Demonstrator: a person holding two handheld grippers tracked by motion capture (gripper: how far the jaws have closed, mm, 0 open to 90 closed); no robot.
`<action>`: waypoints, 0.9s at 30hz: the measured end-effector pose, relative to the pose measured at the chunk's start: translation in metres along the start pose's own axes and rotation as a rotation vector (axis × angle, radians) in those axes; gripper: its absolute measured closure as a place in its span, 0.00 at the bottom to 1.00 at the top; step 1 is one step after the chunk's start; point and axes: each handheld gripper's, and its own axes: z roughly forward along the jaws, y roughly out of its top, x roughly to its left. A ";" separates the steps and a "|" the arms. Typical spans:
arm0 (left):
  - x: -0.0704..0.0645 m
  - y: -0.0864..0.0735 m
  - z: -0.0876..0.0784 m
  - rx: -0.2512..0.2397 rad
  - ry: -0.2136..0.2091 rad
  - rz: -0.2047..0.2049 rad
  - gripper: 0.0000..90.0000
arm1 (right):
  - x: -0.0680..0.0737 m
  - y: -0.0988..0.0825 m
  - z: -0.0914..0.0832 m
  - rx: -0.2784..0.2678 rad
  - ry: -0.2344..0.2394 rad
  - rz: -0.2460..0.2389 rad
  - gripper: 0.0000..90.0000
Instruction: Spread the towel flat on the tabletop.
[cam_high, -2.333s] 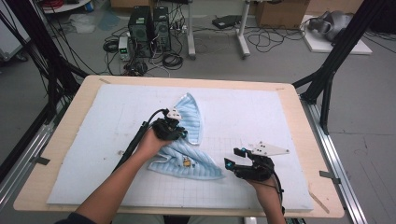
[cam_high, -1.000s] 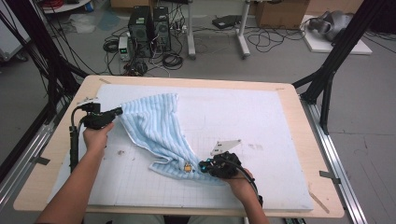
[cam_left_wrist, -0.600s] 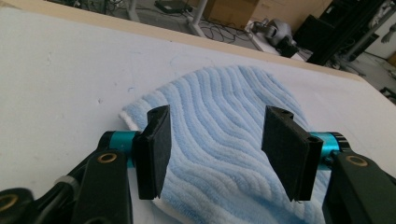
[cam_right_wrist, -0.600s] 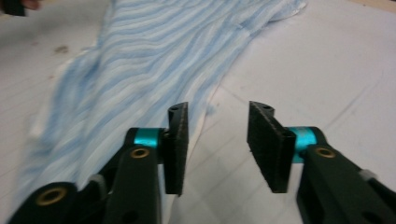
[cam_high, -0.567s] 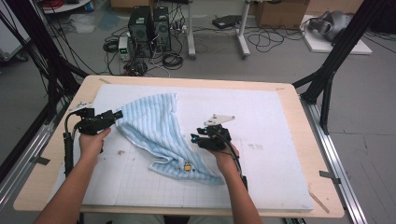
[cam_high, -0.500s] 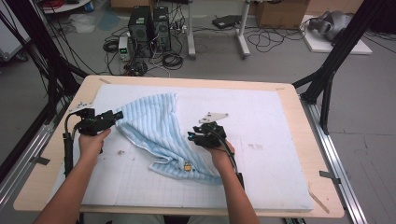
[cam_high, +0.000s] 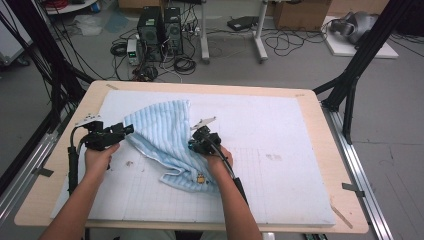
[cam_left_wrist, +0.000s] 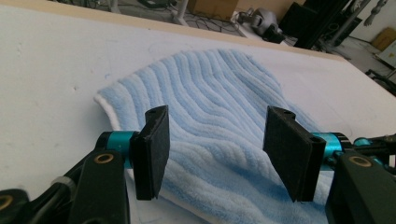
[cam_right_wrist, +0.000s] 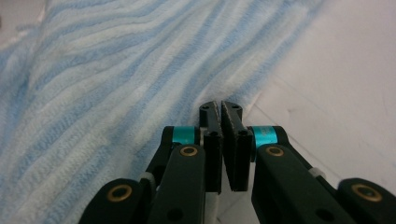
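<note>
The left gripper (cam_high: 125, 131) stands wide open, its two pads far apart and holding nothing, just beside the left edge of the one blue striped towel (cam_high: 167, 137). The right gripper (cam_high: 194, 145) has its jaws pressed together at the right edge of the towel; I cannot tell if cloth is caught between them. The towel lies crumpled on the white mat (cam_high: 280, 150) that covers the wooden table (cam_high: 320, 115). There are two grippers, one towel, and I see no container.

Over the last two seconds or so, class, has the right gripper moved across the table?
Yes. The right gripper has travelled from near the table's front edge up and leftward, and now sits at the right edge of the blue towel.
</note>
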 end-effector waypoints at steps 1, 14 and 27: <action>-0.002 -0.001 0.001 0.001 -0.004 -0.002 0.46 | -0.003 0.000 -0.003 0.010 -0.009 0.032 0.97; -0.021 -0.009 0.014 0.056 -0.060 0.025 0.47 | -0.059 -0.044 -0.079 -0.072 -0.230 0.194 0.97; -0.054 -0.017 0.032 0.119 -0.235 0.041 0.47 | -0.081 -0.094 -0.125 -0.097 -0.401 0.280 0.94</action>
